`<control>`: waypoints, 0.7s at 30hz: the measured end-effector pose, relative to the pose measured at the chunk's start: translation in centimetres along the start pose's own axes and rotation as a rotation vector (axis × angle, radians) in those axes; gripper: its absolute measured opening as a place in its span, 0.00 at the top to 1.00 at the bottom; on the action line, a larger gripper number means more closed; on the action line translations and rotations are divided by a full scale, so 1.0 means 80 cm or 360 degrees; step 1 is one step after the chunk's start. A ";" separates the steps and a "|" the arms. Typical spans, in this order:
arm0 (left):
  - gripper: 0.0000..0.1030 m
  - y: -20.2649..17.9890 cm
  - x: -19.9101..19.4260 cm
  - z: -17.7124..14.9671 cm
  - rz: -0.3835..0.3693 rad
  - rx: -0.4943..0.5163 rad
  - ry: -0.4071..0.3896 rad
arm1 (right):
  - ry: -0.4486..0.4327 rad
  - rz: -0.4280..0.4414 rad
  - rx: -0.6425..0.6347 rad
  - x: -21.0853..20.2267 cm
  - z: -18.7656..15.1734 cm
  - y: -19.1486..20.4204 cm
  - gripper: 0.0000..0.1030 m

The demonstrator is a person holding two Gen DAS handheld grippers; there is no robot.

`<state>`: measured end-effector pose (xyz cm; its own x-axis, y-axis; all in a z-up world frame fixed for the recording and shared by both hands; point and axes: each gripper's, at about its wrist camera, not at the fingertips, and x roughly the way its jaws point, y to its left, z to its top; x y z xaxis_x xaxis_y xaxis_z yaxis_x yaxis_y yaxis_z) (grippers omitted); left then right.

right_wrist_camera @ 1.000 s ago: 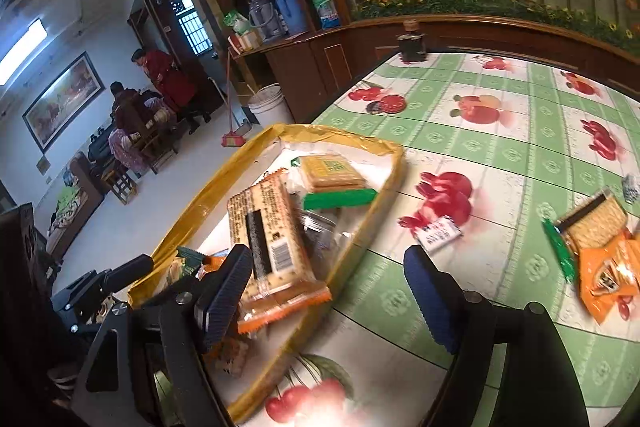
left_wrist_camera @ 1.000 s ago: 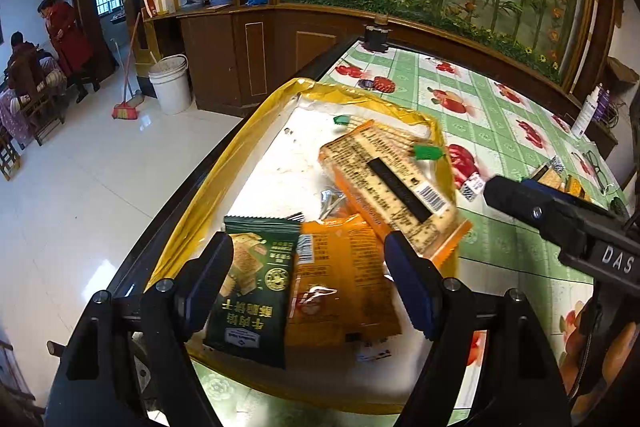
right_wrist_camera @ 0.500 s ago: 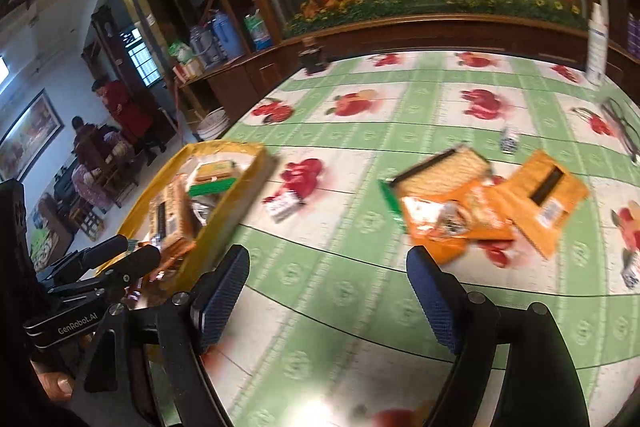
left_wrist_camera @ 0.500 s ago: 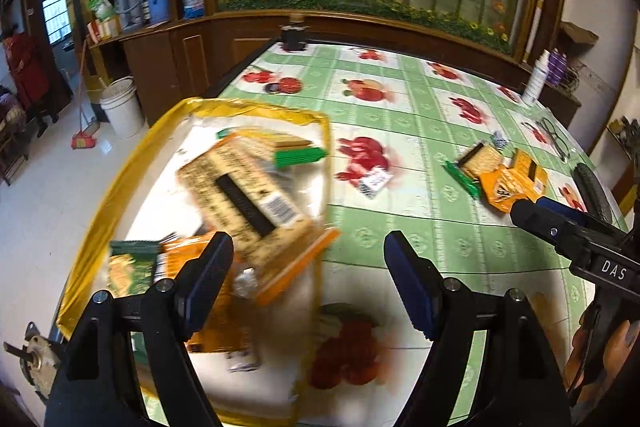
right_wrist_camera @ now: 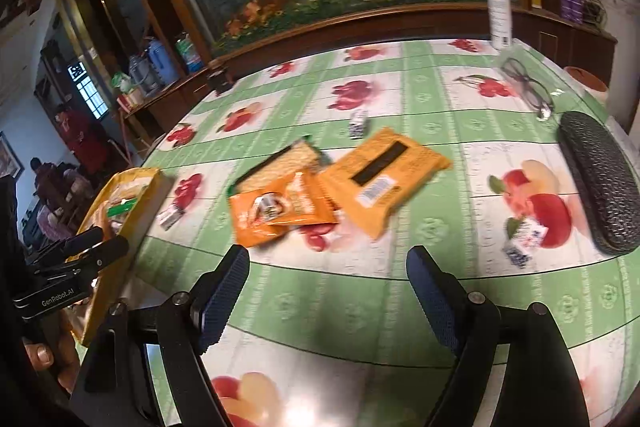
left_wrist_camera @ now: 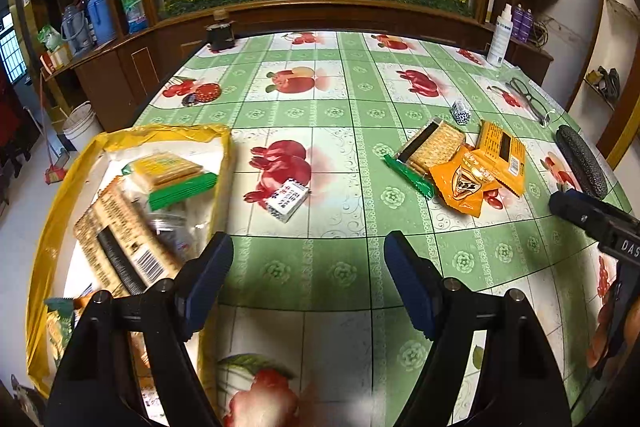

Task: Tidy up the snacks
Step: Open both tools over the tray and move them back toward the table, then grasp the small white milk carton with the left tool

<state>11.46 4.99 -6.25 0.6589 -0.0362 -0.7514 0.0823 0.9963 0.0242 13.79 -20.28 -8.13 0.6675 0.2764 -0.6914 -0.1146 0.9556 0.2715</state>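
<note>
A yellow-rimmed tray (left_wrist_camera: pixel 52 223) at the table's left edge holds several snack packs, among them a long cracker pack (left_wrist_camera: pixel 120 243) and a green-edged cracker pack (left_wrist_camera: pixel 172 175). A loose pile lies mid-table: an orange snack bag (left_wrist_camera: pixel 466 181), a cracker pack with a green strip (left_wrist_camera: pixel 430 147) and a flat orange pack (left_wrist_camera: pixel 502 151). The pile also shows in the right wrist view (right_wrist_camera: pixel 280 207). A small white packet (left_wrist_camera: pixel 287 199) lies beside the tray. My left gripper (left_wrist_camera: pixel 308 267) is open and empty above the cloth. My right gripper (right_wrist_camera: pixel 328 287) is open and empty, short of the pile.
A black glasses case (right_wrist_camera: pixel 600 179), spectacles (right_wrist_camera: pixel 528 91), a white spray bottle (right_wrist_camera: pixel 500 11) and small wrapped candies (right_wrist_camera: pixel 524 239) lie at the right. A dark jar (left_wrist_camera: pixel 220 35) stands at the far left corner. People sit in the room beyond (right_wrist_camera: pixel 68 155).
Both grippers have swung right, away from the tray toward the loose pile mid-table. Both stayed open and empty. The snacks have not moved.
</note>
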 end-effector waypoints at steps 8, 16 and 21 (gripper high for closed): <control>0.25 0.002 0.035 0.011 -0.0059 -0.0013 0.0072 | -0.0045 -0.0255 0.0049 -0.016 0.003 -0.068 0.19; 0.25 0.009 0.061 0.018 -0.0048 -0.0030 0.0115 | 0.0062 -0.0333 0.0129 0.007 0.007 -0.109 0.23; 0.25 0.010 0.078 0.025 -0.0061 -0.0028 0.0152 | 0.0105 -0.0375 0.0090 0.026 0.012 -0.105 0.38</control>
<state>17.11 5.44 -9.61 0.5811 -0.0678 -0.8110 0.0924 0.9956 -0.0169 16.85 -27.85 -11.18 0.6211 0.0547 -0.7818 0.0808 0.9878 0.1333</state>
